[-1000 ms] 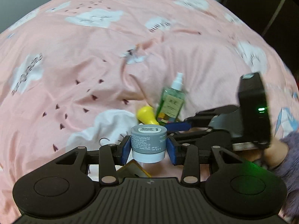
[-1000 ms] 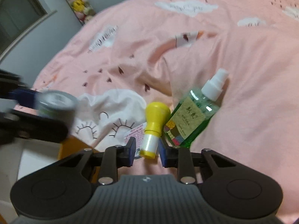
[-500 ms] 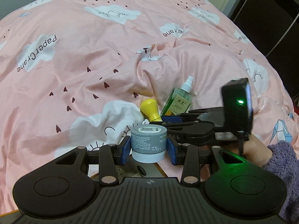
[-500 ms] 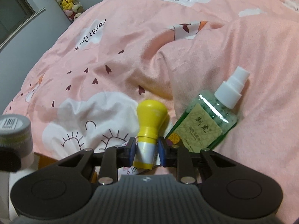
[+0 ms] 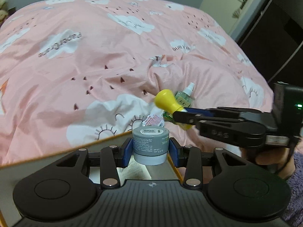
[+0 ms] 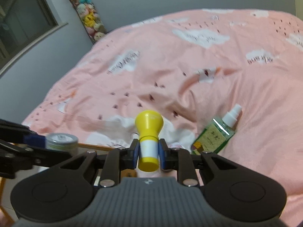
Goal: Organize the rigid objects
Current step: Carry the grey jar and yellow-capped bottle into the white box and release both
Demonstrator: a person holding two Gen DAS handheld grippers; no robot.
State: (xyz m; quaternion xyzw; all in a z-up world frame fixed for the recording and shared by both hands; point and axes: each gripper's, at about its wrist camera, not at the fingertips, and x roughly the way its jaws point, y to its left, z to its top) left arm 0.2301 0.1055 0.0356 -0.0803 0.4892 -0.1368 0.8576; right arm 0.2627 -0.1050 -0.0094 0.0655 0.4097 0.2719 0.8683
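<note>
Gripping grey jar (image 5: pixel 150 145), left tool (image 5: pixel 150 149), right tool (image 6: pixel 148 152) just closed, clamping yellow bottle (image 6: pixel 148 132)

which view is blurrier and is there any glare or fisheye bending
Right wrist view: motion-smeared bedspread, green spray bottle soft, yellow bottle sharper. Left wrist view: crisper, grey jar label legible; the bed bulges, fisheye. No glare in either.
</note>
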